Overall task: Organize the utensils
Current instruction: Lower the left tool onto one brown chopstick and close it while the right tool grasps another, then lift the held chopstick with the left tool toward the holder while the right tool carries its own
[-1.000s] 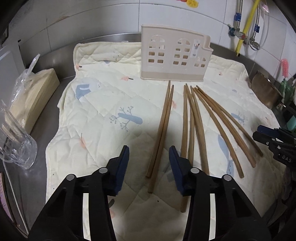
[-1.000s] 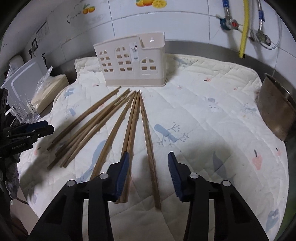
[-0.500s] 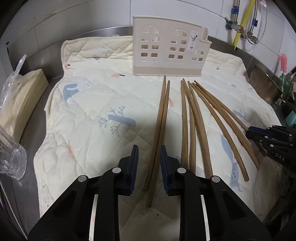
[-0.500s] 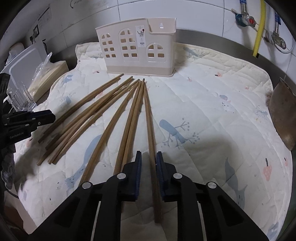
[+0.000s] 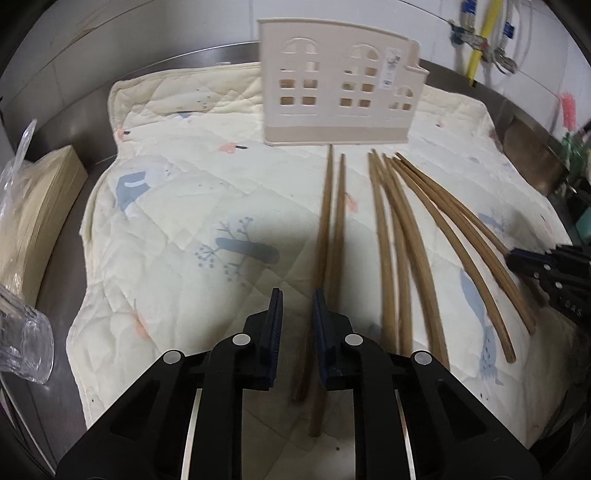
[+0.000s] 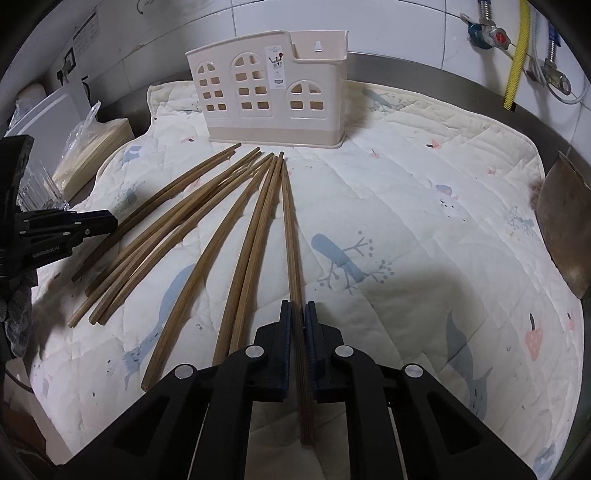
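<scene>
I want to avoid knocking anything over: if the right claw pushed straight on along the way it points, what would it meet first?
The right claw, shut on one chopstick, points down at the quilted mat, so it would probably press into the mat first. The utensil holder stands well beyond, though depth is hard to judge.

White glazed wall tiles [image 6: 399, 33] with grey grout fill the back, from ten to two o'clock. Below them a stainless steel counter [image 6: 424, 75] with a raised rear lip runs across the scene. A cream quilted mat [image 6: 424, 206] printed with blue birds, trees and small strawberries covers most of the counter. At one o'clock a yellow corrugated hose [image 6: 517, 55] hangs down the wall beside metal valves [image 6: 487, 35] and a braided silver hose [image 6: 550, 37]. At nine o'clock lie a stack of pale sheets in clear plastic [image 6: 94, 147] and a clear ribbed glass [image 6: 38, 188]. Fruit stickers sit at the top edge. Lighting is dim and even, with soft shadows.
</scene>
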### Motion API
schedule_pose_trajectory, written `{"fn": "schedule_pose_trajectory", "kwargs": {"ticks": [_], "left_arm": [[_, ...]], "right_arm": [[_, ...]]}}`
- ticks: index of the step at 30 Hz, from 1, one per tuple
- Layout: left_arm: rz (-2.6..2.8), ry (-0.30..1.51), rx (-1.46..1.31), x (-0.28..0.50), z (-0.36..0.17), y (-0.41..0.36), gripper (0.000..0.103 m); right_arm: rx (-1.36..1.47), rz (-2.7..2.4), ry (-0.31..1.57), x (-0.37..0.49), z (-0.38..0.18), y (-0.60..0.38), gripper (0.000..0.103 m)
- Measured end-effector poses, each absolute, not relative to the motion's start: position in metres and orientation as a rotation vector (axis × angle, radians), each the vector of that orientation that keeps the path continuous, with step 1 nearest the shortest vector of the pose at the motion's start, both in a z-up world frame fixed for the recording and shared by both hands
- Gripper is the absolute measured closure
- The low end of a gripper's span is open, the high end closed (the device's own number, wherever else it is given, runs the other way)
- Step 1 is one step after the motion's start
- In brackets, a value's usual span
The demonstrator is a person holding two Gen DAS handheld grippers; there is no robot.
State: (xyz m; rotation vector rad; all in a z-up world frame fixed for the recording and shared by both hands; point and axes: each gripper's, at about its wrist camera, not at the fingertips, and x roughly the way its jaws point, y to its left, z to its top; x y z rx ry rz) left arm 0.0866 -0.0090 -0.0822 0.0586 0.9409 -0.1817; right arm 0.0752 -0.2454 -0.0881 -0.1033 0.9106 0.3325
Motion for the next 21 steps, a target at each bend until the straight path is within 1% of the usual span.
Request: {"fn": "schedule_pose_trajectory", "kwargs": {"ticks": [12,14,18,21], "left_arm": [[-0.173,0.952,0.06,0.091,-0.09,-0.017,0.089],[-0.166,0.944,0.085,0.09,-0.09,-0.021,0.094],[-0.171,0.94,0.025,0.09,-0.085,-0.016,0.098],[-0.185,0.916,-0.01,0.086,-0.074,-0.012,0.098]], "right_arm": [[-0.119,0.324,0.903,0.074,-0.09,-0.242,0.095],[-0.123,0.32,0.898,0.073,-0.09,-0.241,0.095],[-0.113,0.321,0.885,0.069,-0.086,-0.242,0.096],[-0.111,0.323,0.851,0.065,-0.075,-0.243,0.096]]}}
